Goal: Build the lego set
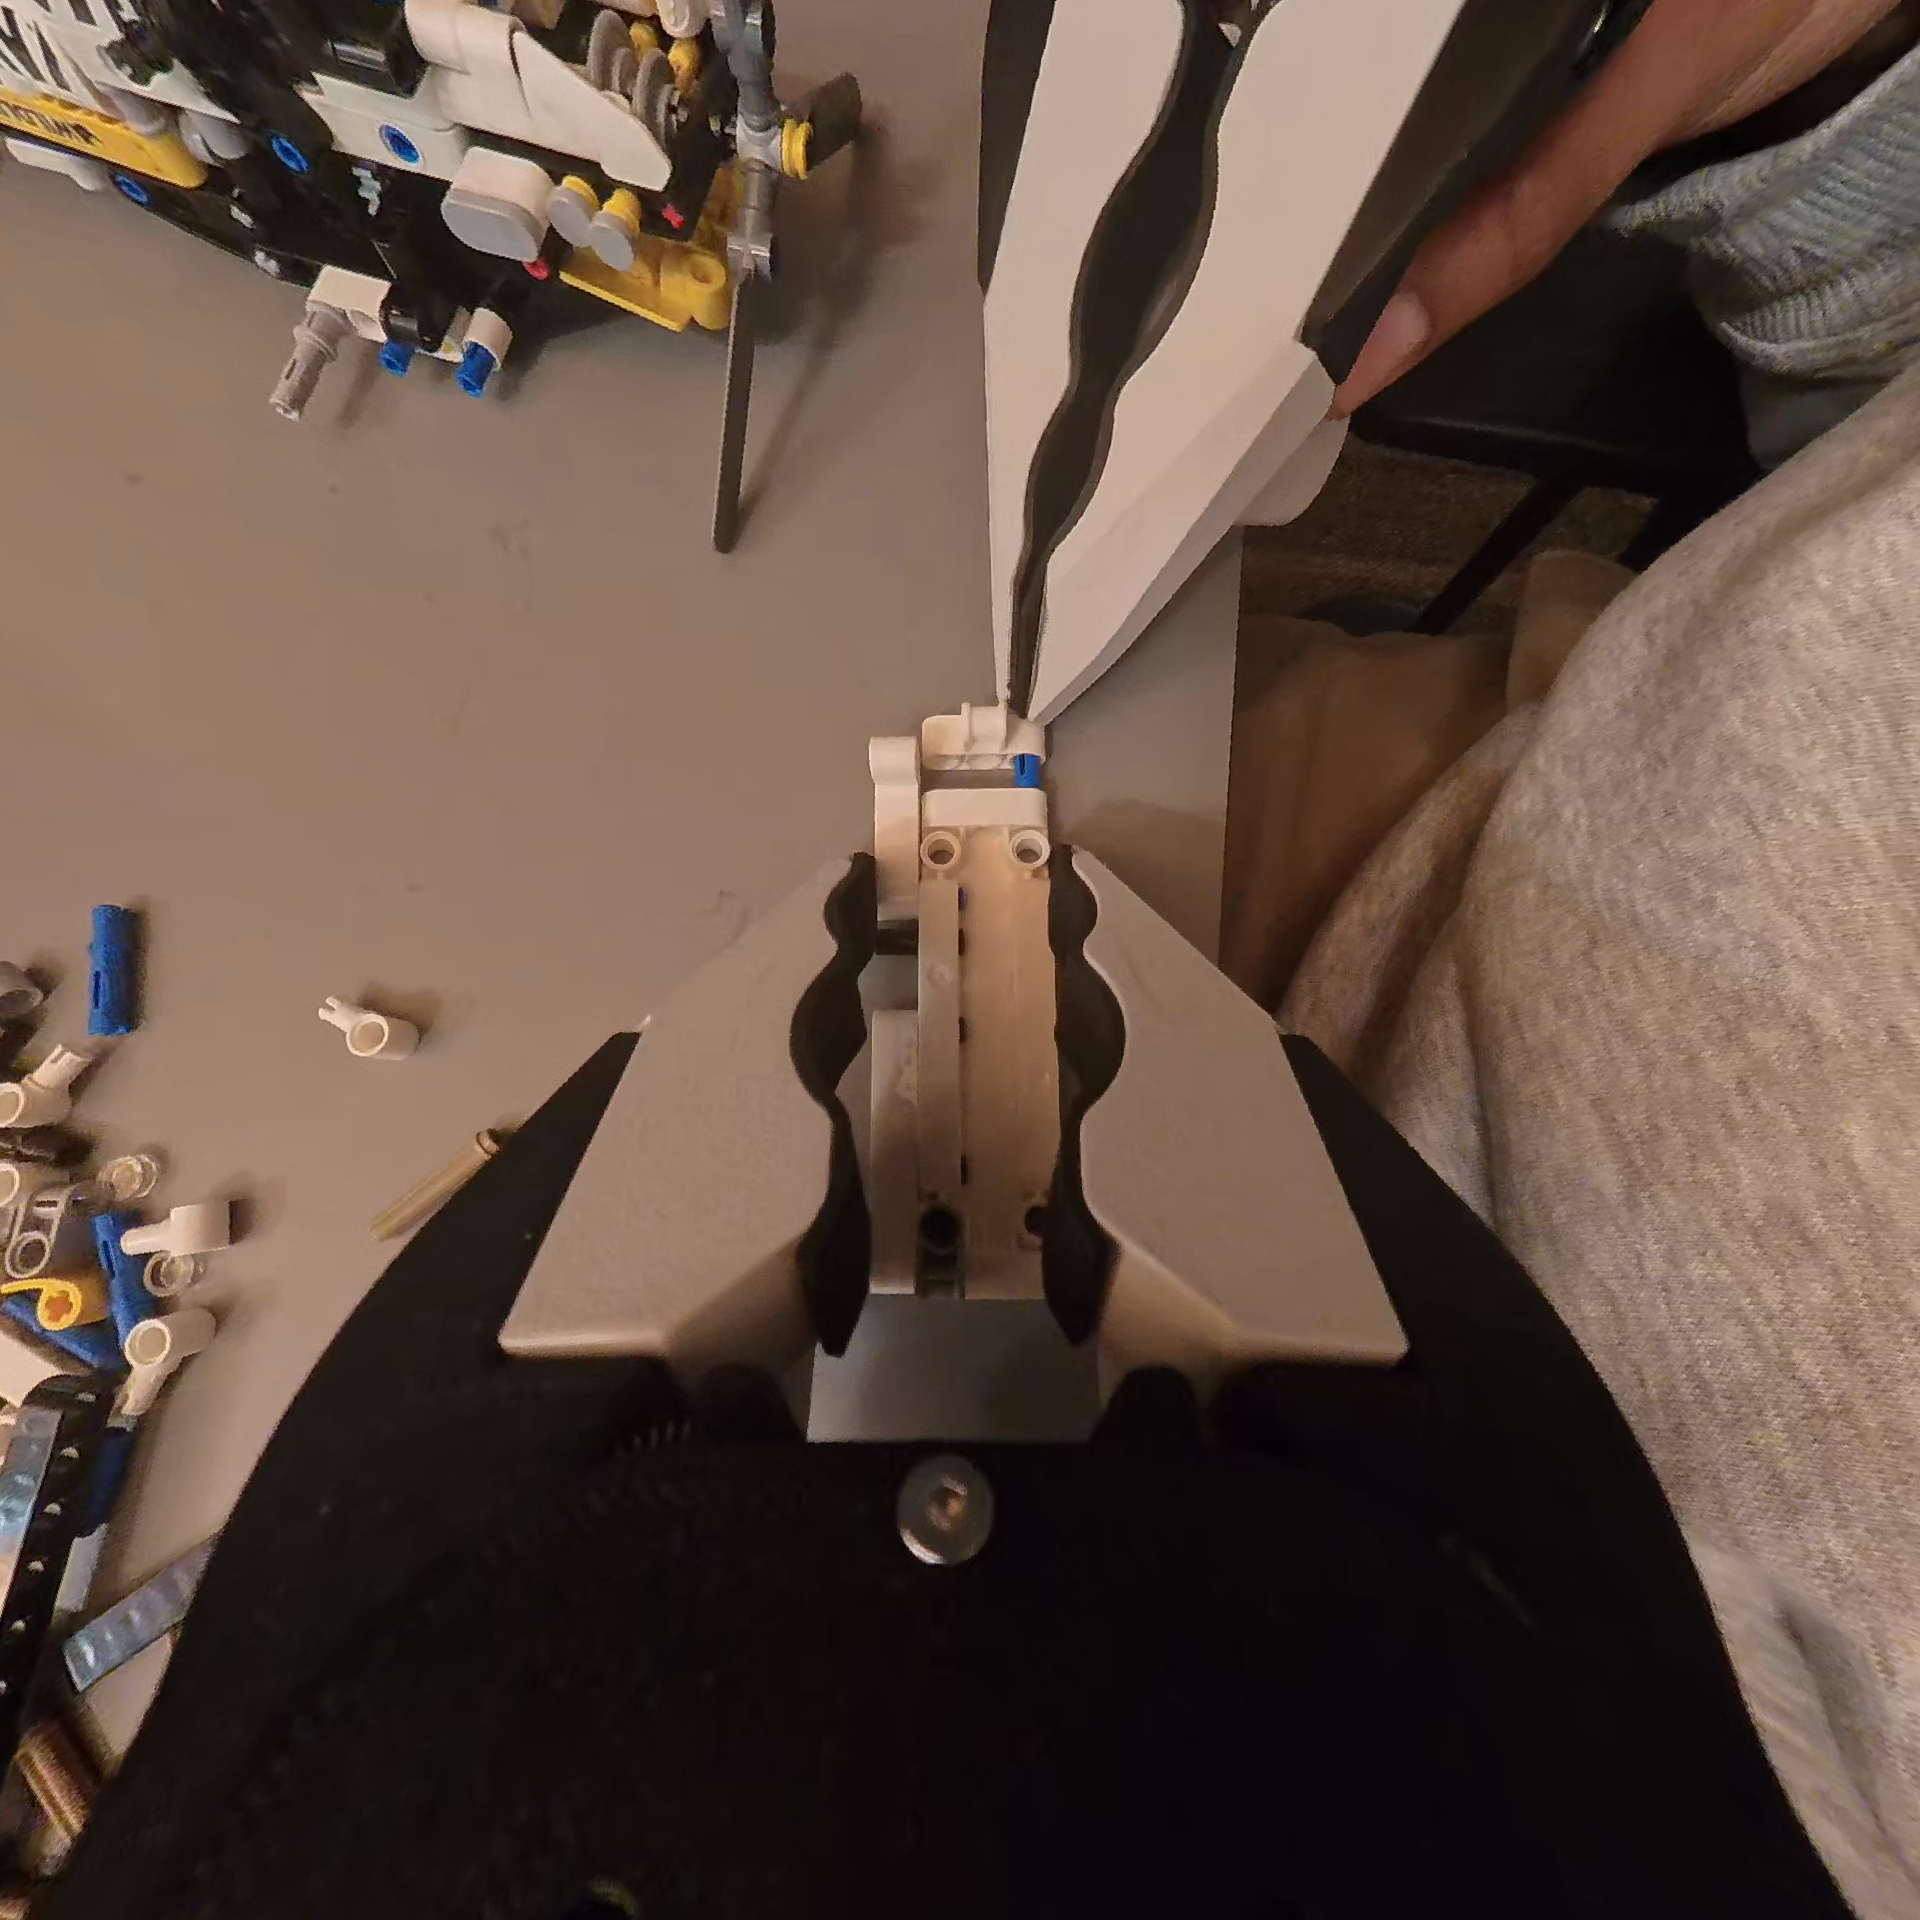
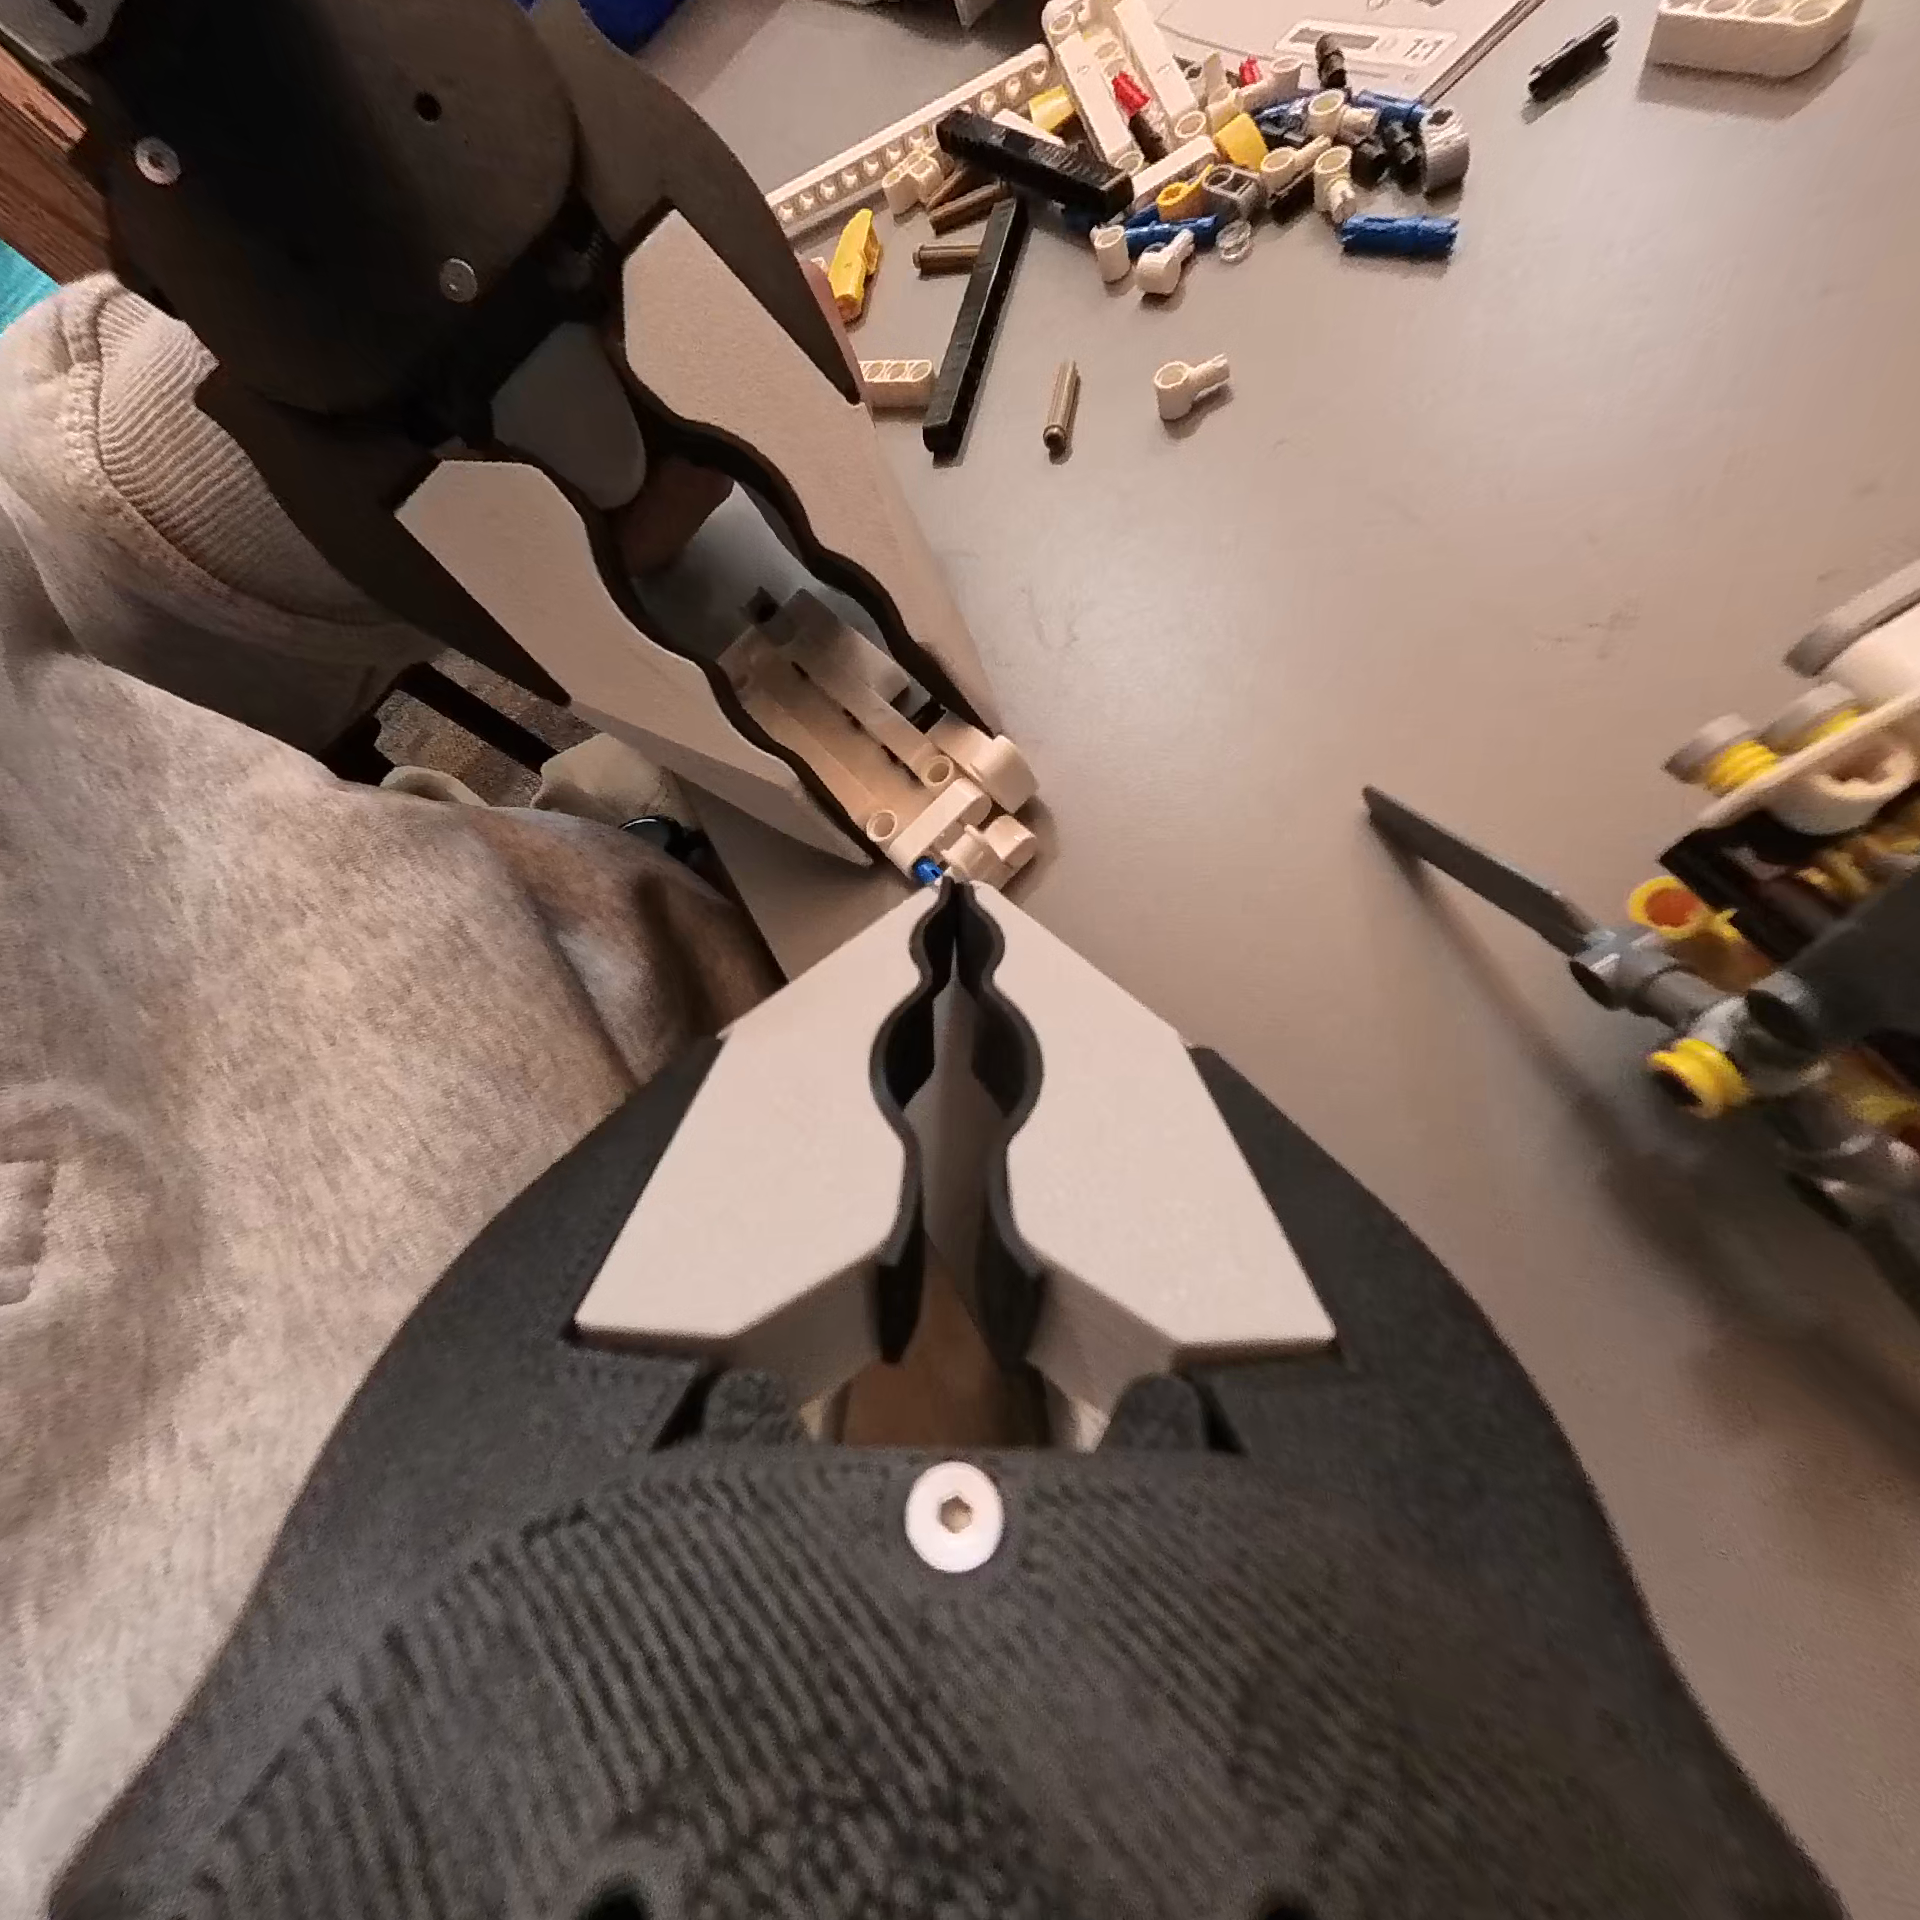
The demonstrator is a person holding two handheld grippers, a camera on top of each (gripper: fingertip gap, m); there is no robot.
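At frame centre the left gripper (image 1: 961, 883) clamps a white beam assembly (image 1: 982, 1039) between its black-lined fingers. From the upper right the right gripper (image 1: 1023, 707) reaches down, tips pinched at a blue pin (image 1: 1025, 767) on the assembly's far end. A model (image 1: 416, 156) sits upper left; loose parts (image 1: 94, 1226) lie lower left on the grey table (image 1: 416, 675).

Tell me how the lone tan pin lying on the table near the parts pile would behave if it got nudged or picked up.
The tan pin is a thin round rod lying flat on the smooth grey table, so a sideways nudge would probably roll it. It looks like hard plastic, likely stiff and very light. Being so narrow, it may slip or pivot between a hand-held gripper's wavy fingers.
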